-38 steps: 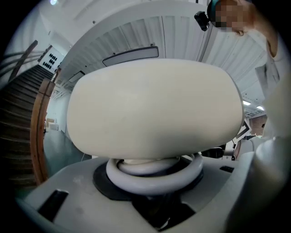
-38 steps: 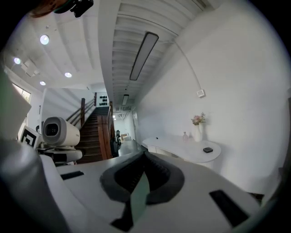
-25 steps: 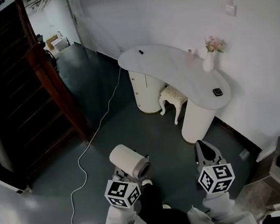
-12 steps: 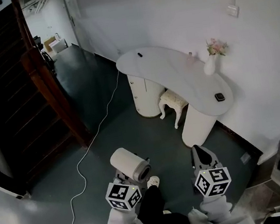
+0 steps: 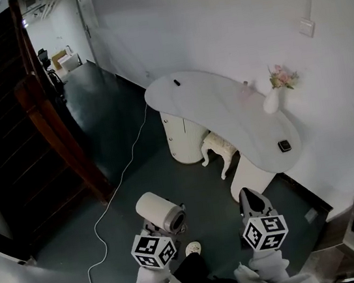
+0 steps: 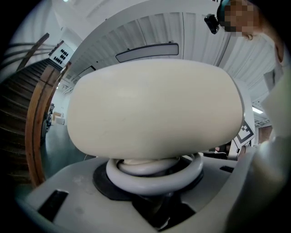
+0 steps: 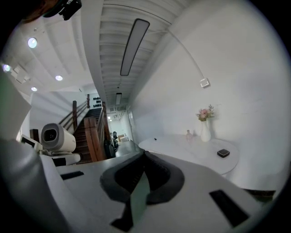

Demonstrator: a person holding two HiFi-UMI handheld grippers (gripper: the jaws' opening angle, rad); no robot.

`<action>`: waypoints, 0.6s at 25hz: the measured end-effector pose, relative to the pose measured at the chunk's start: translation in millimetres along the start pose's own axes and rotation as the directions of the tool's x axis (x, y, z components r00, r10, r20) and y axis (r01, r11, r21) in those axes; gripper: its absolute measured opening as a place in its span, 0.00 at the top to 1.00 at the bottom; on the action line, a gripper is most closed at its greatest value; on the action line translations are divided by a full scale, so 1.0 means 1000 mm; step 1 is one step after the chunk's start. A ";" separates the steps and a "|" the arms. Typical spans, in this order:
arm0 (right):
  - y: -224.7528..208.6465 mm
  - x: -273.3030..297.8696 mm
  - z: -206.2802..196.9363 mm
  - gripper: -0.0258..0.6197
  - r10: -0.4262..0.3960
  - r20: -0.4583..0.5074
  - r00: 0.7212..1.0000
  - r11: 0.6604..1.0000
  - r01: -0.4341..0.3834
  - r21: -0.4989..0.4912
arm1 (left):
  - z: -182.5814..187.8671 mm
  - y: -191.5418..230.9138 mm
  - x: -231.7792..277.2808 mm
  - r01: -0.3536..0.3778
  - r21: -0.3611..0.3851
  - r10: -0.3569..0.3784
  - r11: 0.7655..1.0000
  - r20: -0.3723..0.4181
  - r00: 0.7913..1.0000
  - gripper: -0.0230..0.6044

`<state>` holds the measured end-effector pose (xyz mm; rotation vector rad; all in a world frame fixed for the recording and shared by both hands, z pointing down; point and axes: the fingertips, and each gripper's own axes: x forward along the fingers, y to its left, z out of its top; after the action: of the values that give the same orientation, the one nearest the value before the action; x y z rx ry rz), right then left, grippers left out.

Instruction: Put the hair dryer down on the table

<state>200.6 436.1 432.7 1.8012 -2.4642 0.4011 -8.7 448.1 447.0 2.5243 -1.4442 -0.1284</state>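
The left gripper (image 5: 157, 230) is clamped on the hair dryer (image 5: 161, 212), and its jaws hold the narrow part under the wide cream body. The dryer is in the lower middle of the head view, in the air and well apart from the table (image 5: 213, 99). The right gripper (image 5: 250, 200) has its jaws together, with nothing between them.

I think the main danger is the round body. If it is set on its side, it may roll on the smooth top and fall over the curved edge. The heavy body above a thin grip may also tilt in the jaws during the walk. A white cable (image 5: 120, 182) lies on the floor (image 5: 129, 131) at the left of the path and could catch a foot. I cannot tell whether it belongs to the dryer.

The table is white and bean-shaped. At its right end stand a vase (image 5: 270, 101) and a small dark thing (image 5: 284, 146), both easy to knock. The middle is bare. Dark stairs (image 5: 4, 130) fill the left of the frame.
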 end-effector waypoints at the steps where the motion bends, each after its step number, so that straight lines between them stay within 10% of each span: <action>1: -0.002 0.011 0.004 0.88 -0.003 0.001 1.000 1.000 0.003 0.005 | 0.004 0.007 0.010 0.003 0.006 -0.003 1.000 -0.001 1.000 0.63; 15: -0.009 0.139 0.027 0.88 -0.059 0.009 0.998 0.997 0.058 0.052 | 0.031 0.098 0.113 0.057 0.013 -0.057 0.998 -0.002 0.998 0.63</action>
<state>167.8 298.0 436.7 1.8946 -2.4230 0.4567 -38.8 298.3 444.9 2.5764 -1.3766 -0.1265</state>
